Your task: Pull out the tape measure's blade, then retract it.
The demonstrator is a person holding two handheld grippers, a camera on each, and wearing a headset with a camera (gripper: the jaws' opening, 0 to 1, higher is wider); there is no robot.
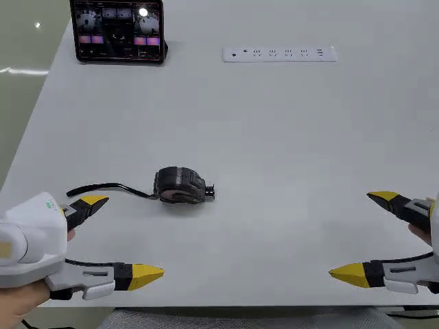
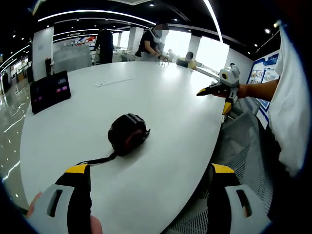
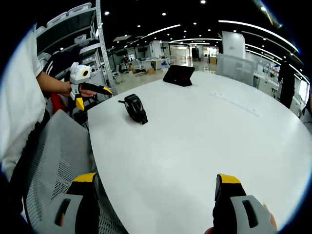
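A black tape measure (image 1: pixel 181 186) lies on the white table (image 1: pixel 274 151), its blade tip toward the right and a black wrist strap (image 1: pixel 103 188) trailing left. In the left gripper view the tape measure (image 2: pixel 127 132) sits ahead of the jaws, and in the right gripper view the tape measure (image 3: pixel 135 107) lies far off to the left. My left gripper (image 1: pixel 129 236) is open at the near left, a short way from the strap. My right gripper (image 1: pixel 360 235) is open at the near right, well apart from the case. Both hold nothing.
A dark tablet (image 1: pixel 118 31) stands at the far left of the table and a white power strip (image 1: pixel 280 53) lies at the far middle. A grey mesh chair (image 3: pixel 53 161) sits below the near table edge. People stand in the background (image 2: pixel 151 41).
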